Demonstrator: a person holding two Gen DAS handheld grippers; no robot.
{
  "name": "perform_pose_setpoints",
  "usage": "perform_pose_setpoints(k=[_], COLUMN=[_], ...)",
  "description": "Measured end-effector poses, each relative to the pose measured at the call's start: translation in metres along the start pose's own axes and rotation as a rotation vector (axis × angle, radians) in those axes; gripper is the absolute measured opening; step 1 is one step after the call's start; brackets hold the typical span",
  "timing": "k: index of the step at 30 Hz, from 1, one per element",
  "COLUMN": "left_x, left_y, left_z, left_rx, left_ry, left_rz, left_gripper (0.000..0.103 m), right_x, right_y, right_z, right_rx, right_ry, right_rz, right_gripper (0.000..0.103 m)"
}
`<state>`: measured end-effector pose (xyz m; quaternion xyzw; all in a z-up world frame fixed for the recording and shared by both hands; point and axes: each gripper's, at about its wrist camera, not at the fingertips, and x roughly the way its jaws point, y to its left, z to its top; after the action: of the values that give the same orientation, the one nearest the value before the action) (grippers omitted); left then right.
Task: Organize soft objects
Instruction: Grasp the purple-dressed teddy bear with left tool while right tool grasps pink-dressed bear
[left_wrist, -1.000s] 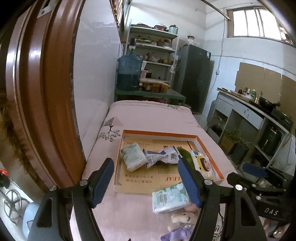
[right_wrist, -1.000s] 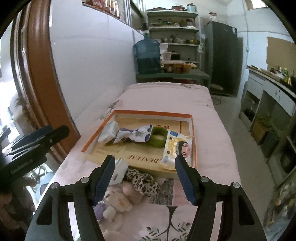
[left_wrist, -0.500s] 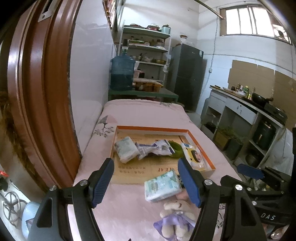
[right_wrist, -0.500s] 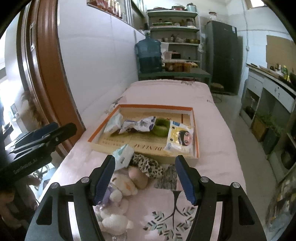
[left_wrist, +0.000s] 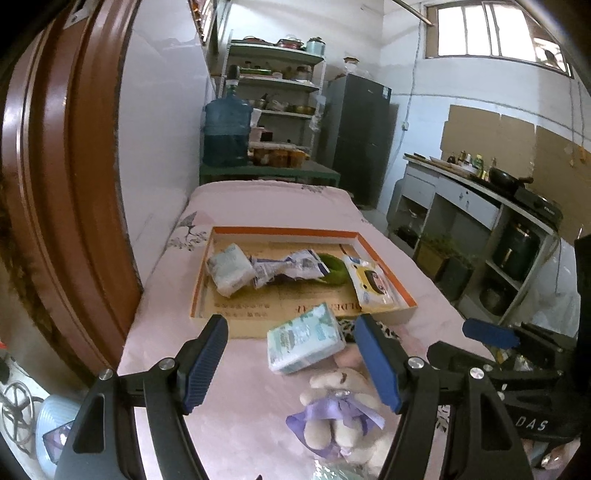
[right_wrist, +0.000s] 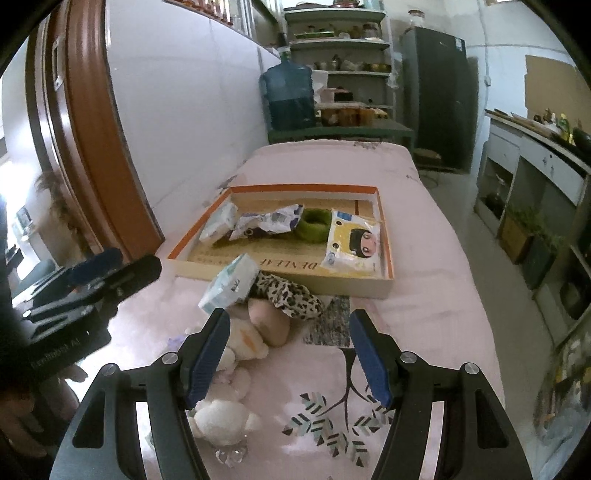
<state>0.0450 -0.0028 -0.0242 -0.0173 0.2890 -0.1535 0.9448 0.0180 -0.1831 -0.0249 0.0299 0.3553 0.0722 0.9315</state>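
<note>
A shallow orange-rimmed cardboard tray (left_wrist: 284, 231) (right_wrist: 303, 188) lies on the pink bed cover. It holds a white tissue pack (left_wrist: 231, 269), a crumpled blue-white bag (left_wrist: 291, 266), a green round piece (right_wrist: 314, 229) and a yellow cartoon pack (right_wrist: 352, 245). In front of the tray lie a green-white tissue pack (left_wrist: 306, 341) (right_wrist: 231, 282), a leopard-print cloth (right_wrist: 288, 291) and a cream plush toy (left_wrist: 340, 413) (right_wrist: 236, 354) with a purple ribbon. My left gripper (left_wrist: 290, 328) hovers open above the tissue pack and holds nothing. My right gripper (right_wrist: 289, 319) stands open above the plush toy and cloth, also holding nothing.
A brown door frame (left_wrist: 74, 184) and a white wall run along the left of the bed. Behind the bed stand a blue water jug (left_wrist: 226, 133), shelves and a dark fridge (left_wrist: 358, 140). A counter (left_wrist: 480, 192) lines the right side beyond a floor gap.
Both grippers have drawn back from the tray and sunk a little, so more of the plush toy and near bed shows. Jaws stand as wide as before; nothing on the bed moved.
</note>
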Motion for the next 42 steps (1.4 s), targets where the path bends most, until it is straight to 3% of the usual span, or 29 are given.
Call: perform_pose_setpoints(k=[11,22,23,25,26,30,37,42], left_x=[0.031,0.062,0.063,0.066,0.067,0.06,0.042,0.023], left_y=[-0.009,-0.02,-0.019,-0.018,-0.016,-0.016,-0.009,0.002], left_z=[-0.02,-0.043,-0.044,-0.047,-0.047,-0.047,-0.042,-0.029], left_rx=[0.008,0.054,0.051,0.035,0.033,0.029,0.006,-0.016], left_ry=[0.101,0.219,0.227,0.24,0.246,0.22,0.152,0.088], left_rz=[-0.096,-0.11,-0.112,-0.128,-0.131,-0.136,-0.151,-0.134], left_gripper=[0.071,0.071,0.07,0.052,0.048,0.036,0.035,0.035], right_x=[0.008,0.013,0.012,0.013,0.014,0.017,0.031,0.042], right_y=[-0.012,-0.019,-0.019,-0.019,-0.019,-0.018,-0.01,0.004], right_z=[-0.006,-0.011,-0.011,-0.012,-0.012,-0.012,-0.013,-0.024], right_rx=[0.03,0.052,0.052,0.052,0.052,0.052,0.041,0.019], right_ry=[0.021,0.035,0.036,0.039,0.04,0.048,0.08,0.157], right_rz=[-0.017,-0.021,-0.021,-0.021,-0.021,-0.011,0.022,0.128], right_gripper=[0.069,0.069,0.069,0.069,0.069,0.069,0.069,0.069])
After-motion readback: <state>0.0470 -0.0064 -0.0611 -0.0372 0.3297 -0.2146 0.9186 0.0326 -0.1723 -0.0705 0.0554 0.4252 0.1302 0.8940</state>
